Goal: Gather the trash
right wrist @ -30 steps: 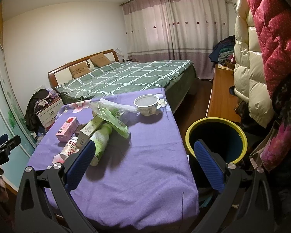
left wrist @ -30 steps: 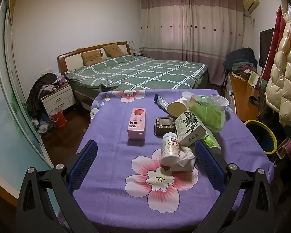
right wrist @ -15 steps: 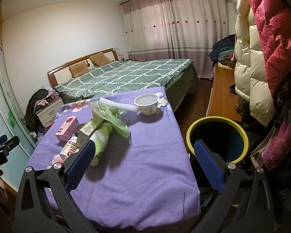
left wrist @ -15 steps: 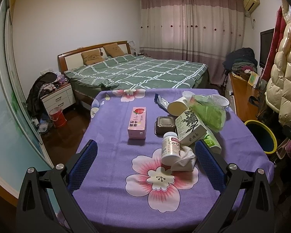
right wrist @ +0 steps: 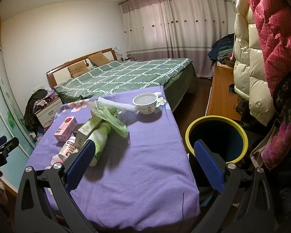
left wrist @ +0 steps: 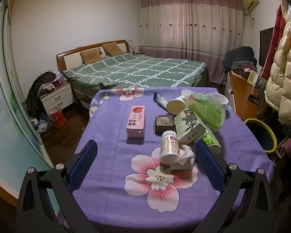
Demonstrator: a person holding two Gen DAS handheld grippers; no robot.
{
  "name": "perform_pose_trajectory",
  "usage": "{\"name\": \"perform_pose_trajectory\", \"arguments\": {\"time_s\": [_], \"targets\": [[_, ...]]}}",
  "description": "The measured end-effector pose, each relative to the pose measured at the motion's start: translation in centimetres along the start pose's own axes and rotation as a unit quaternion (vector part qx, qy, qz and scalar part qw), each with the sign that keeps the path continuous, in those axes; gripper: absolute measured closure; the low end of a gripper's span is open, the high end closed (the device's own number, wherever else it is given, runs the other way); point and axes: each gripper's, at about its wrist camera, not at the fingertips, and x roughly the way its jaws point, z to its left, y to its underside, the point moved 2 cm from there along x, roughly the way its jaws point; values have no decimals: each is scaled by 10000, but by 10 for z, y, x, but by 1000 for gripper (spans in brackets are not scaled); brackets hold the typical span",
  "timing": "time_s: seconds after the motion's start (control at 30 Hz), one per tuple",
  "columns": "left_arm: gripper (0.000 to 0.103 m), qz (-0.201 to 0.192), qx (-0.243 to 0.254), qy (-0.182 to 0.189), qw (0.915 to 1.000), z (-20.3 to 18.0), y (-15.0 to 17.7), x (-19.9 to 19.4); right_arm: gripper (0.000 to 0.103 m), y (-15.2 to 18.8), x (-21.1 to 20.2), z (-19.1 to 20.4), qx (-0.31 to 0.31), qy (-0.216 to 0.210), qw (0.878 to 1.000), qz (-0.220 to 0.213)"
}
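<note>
Trash lies on a table with a purple flowered cloth (left wrist: 110, 155): a pink strawberry milk carton (left wrist: 136, 123), a white supplement bottle (left wrist: 169, 147) on a crumpled tissue (left wrist: 184, 158), a dark small tray (left wrist: 164, 123), a pale green printed box (left wrist: 189, 125), a green bottle (right wrist: 100, 138), a green plastic bag (left wrist: 209, 111) and a white bowl (right wrist: 145, 103). A bin with a yellow rim (right wrist: 216, 136) stands on the floor at the table's right. My left gripper (left wrist: 145, 165) hangs open over the near edge. My right gripper (right wrist: 143, 163) is open between table corner and bin, empty.
A bed with a green checked cover (left wrist: 137, 71) stands behind the table, a white nightstand (left wrist: 57, 97) and red bucket (left wrist: 57, 114) at the left. A wooden desk (right wrist: 221, 95) and hanging padded coats (right wrist: 261, 48) crowd the right side. Dark wooden floor lies left of the table.
</note>
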Motion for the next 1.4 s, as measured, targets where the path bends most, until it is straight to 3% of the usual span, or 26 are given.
{"name": "perform_pose_trajectory", "arguments": {"time_s": [1.4], "targets": [[4,130,23,31,9999,-3,0,10,6,5,20,5,-19,-49,9998,214]]}}
